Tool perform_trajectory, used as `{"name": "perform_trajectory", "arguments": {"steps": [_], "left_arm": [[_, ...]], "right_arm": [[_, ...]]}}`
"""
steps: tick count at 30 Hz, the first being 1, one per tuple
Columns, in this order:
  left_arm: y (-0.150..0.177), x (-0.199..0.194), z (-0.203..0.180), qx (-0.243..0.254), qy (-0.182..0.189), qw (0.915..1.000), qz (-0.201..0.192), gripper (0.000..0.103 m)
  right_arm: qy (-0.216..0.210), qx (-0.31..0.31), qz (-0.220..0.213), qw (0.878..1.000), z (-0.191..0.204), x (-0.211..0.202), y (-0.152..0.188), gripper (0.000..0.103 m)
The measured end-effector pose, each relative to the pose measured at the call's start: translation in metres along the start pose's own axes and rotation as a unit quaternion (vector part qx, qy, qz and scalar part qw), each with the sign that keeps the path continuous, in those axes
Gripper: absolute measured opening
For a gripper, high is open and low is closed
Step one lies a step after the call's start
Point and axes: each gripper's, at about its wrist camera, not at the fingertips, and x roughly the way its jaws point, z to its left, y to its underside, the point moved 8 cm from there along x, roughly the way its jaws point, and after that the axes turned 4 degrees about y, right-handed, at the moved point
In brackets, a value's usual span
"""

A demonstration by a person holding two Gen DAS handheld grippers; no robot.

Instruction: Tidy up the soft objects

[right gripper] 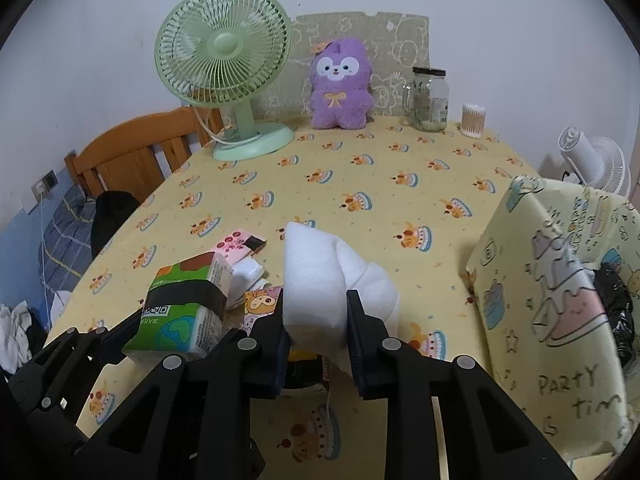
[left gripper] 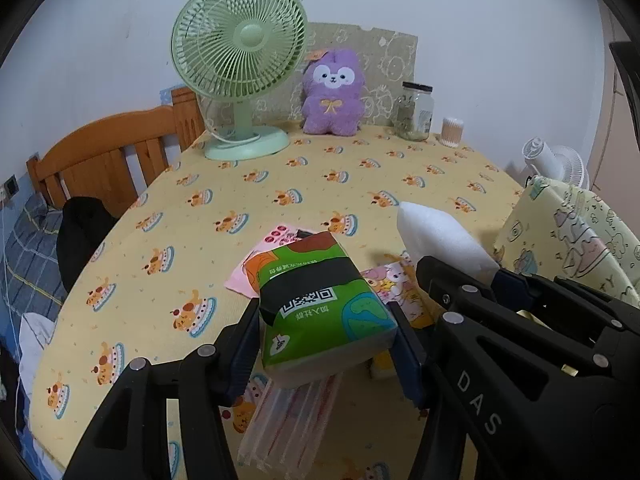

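My left gripper point(left gripper: 326, 344) is shut on a green tissue pack point(left gripper: 320, 312) and holds it above the table; the pack also shows in the right wrist view point(right gripper: 184, 308). My right gripper point(right gripper: 316, 332) is shut on a white foam wad point(right gripper: 324, 280), also seen in the left wrist view point(left gripper: 436, 236). A fabric storage bag point(right gripper: 556, 312) with cartoon print stands open at the right. A purple plush toy point(left gripper: 332, 92) sits upright at the back of the table. A pink packet point(left gripper: 272, 256), a cartoon-printed packet point(left gripper: 396, 284) and a clear sleeve of straws point(left gripper: 288, 420) lie under the grippers.
A green desk fan point(left gripper: 240, 64) stands at back left, a glass jar point(left gripper: 416, 112) and a cotton swab tub point(left gripper: 452, 132) at back right. The yellow tablecloth point(left gripper: 320, 176) covers the table. A wooden bed frame point(left gripper: 108, 156) is to the left, a white fan point(right gripper: 592, 160) at right.
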Motion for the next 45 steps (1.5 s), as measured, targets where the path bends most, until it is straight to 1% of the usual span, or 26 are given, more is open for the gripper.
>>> {"name": "perform_trajectory", "arguments": {"steps": [14, 25, 38, 45], "left_arm": [[-0.018, -0.036, -0.011, 0.012, -0.005, 0.9993, -0.035, 0.060], [-0.034, -0.069, -0.018, 0.011, -0.002, 0.9978, -0.066, 0.060], [-0.047, -0.096, -0.029, 0.018, 0.003, 0.9958, -0.090, 0.060], [-0.053, -0.105, -0.042, 0.024, 0.002, 0.9942, -0.105, 0.060]], "right_arm": [[-0.006, 0.010, -0.038, 0.999, -0.004, -0.039, -0.016, 0.027], [-0.005, -0.003, -0.065, 0.998, -0.003, -0.075, -0.034, 0.027], [0.002, -0.007, -0.095, 0.995, -0.009, -0.109, -0.049, 0.027], [0.007, -0.012, -0.109, 0.994, -0.018, -0.123, -0.055, 0.027]]}}
